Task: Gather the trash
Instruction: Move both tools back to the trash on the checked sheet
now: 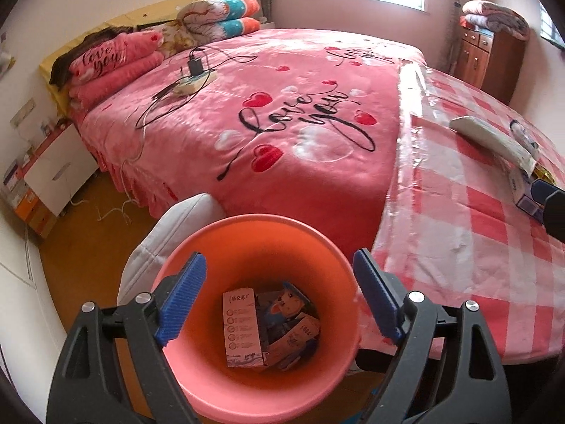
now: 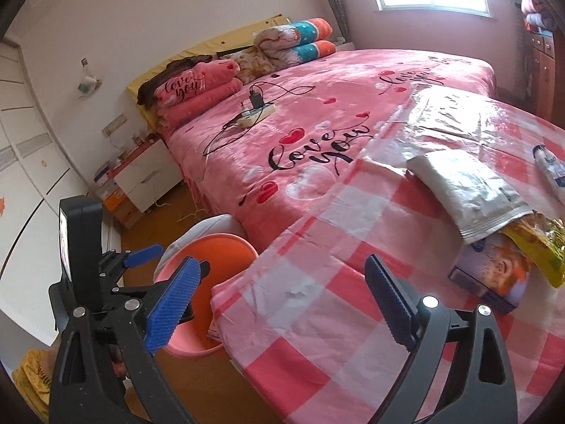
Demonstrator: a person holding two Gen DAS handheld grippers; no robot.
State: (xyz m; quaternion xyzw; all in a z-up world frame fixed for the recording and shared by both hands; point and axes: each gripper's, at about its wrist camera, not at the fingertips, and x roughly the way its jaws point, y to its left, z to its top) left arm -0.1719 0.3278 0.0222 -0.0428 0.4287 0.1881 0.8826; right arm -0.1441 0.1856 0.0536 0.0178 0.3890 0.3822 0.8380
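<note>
Left gripper (image 1: 279,296) hangs released above the orange bin (image 1: 247,381); right gripper (image 2: 282,300), also released, has a purple carton (image 2: 491,275) at two o'clock.

The left wrist view looked steeply down into the orange bin (image 1: 254,282); the right view faced the checked counter (image 2: 353,300); both shared the bed (image 1: 282,123).

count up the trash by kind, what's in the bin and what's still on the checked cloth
Cartons in the orange bin: 3 visible, a tall one, a cartoon-print one and a small one
Boxes on the checked cloth: 1
Silver pouches: 1
Yellow wrappers: 1
Tubes: 1
Total: 7
</note>
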